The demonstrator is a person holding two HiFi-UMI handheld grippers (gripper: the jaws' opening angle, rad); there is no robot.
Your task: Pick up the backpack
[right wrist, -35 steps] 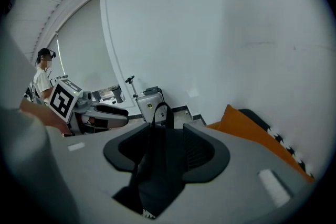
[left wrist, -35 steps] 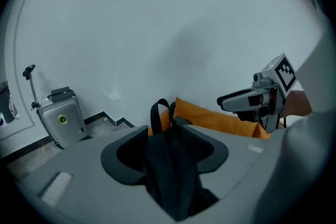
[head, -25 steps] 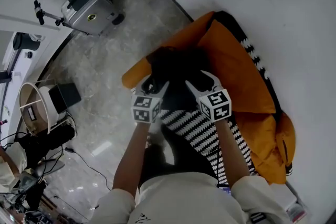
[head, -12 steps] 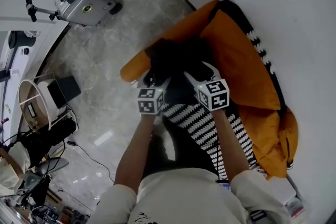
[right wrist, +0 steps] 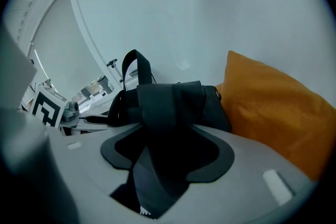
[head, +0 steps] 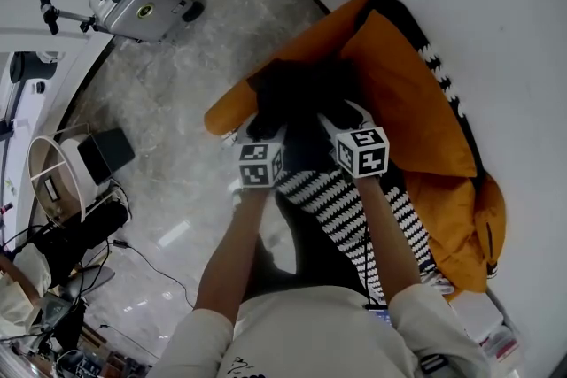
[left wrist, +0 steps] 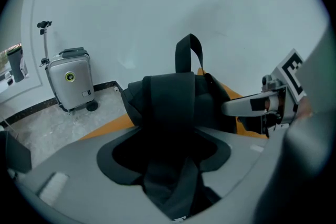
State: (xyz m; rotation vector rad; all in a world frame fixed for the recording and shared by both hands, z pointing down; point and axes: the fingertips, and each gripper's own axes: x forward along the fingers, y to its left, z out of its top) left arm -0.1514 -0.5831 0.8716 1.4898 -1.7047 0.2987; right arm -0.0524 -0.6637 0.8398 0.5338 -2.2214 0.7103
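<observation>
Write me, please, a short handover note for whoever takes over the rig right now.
Left gripper: jaws have just been closing, a black strap runs between them, apparently not clamped yet.
Right gripper: likewise closing, around the second strap.
Backpack: lying on the orange cushion.
Done: both grippers are placed at the straps.
Left: close fully on the straps, then lift.
</observation>
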